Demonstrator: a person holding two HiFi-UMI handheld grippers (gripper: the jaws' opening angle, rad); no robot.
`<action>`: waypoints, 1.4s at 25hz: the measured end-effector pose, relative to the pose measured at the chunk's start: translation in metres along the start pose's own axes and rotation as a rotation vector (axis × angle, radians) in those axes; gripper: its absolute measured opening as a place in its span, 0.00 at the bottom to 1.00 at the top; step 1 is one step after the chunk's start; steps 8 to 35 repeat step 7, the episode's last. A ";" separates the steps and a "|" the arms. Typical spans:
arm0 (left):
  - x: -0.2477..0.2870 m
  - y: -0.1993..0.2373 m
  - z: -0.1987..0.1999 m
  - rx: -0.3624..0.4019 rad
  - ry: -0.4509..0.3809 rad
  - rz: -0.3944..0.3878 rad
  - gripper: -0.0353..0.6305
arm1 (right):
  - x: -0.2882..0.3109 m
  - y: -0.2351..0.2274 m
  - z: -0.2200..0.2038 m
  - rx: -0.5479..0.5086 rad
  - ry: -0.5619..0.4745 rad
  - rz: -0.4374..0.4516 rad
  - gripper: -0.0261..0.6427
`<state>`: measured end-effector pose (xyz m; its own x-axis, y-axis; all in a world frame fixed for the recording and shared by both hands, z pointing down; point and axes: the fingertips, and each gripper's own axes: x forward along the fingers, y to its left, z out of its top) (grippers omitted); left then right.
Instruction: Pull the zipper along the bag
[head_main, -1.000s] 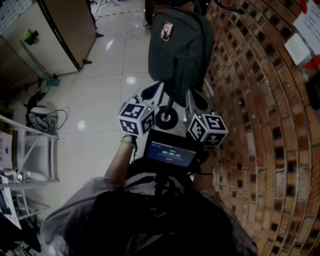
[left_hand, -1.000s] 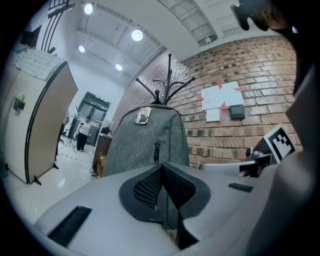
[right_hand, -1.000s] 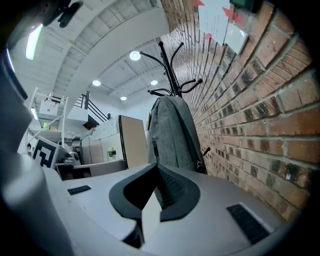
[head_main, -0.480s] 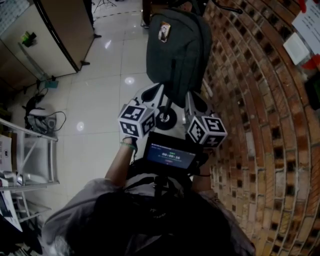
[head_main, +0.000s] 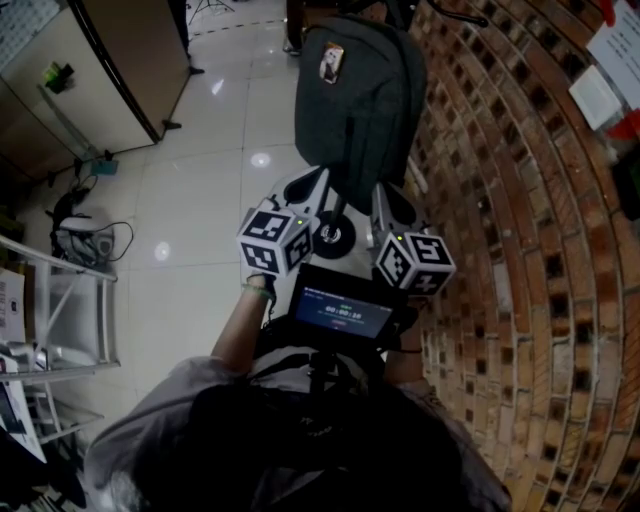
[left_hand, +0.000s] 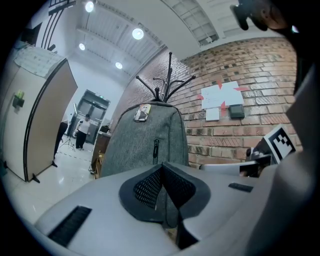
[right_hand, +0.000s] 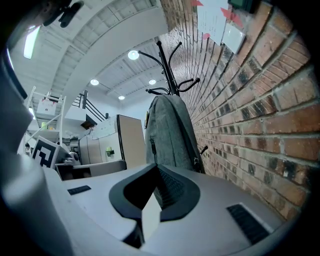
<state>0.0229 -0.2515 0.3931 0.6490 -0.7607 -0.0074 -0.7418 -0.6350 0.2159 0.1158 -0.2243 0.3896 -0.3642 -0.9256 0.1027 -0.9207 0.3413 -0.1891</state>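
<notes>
Both hand-held grippers point level at the grey backpack, side by side and short of it, touching nothing. The left hand-held gripper is clenched, its dark ribbed pads meeting at the tips with nothing between them. The right hand-held gripper is clenched the same way and also empty.

The backpack hangs upright on a black coat stand, its top just under the hooks and its right side close to the brick wall. A small picture tag sits near the top of its front. Lower down, the left gripper view shows a dark zipper pull hanging on the front panel, above the jaw tips and apart from them.

From my screen, the floor is pale glossy tile, mirroring round ceiling lights as bright spots. The brick wall runs along the right, with white papers pinned on it above and to the right of the bag. At the left stands a beige partition panel in a dark frame, with a small green object clipped to it. Nearer me at the left are a metal rack and a tangle of cables on the floor. Far down the room a person stands by a tripod. A small lit display sits between the two marker cubes.
</notes>
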 end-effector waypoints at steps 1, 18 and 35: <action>0.000 0.000 0.000 0.000 0.001 0.000 0.06 | 0.000 0.000 0.000 0.000 0.000 0.000 0.06; 0.000 -0.001 -0.001 0.001 0.002 -0.004 0.06 | -0.001 0.000 -0.001 0.003 0.002 -0.004 0.06; 0.000 -0.001 -0.001 0.001 0.002 -0.004 0.06 | -0.001 0.000 -0.001 0.003 0.002 -0.004 0.06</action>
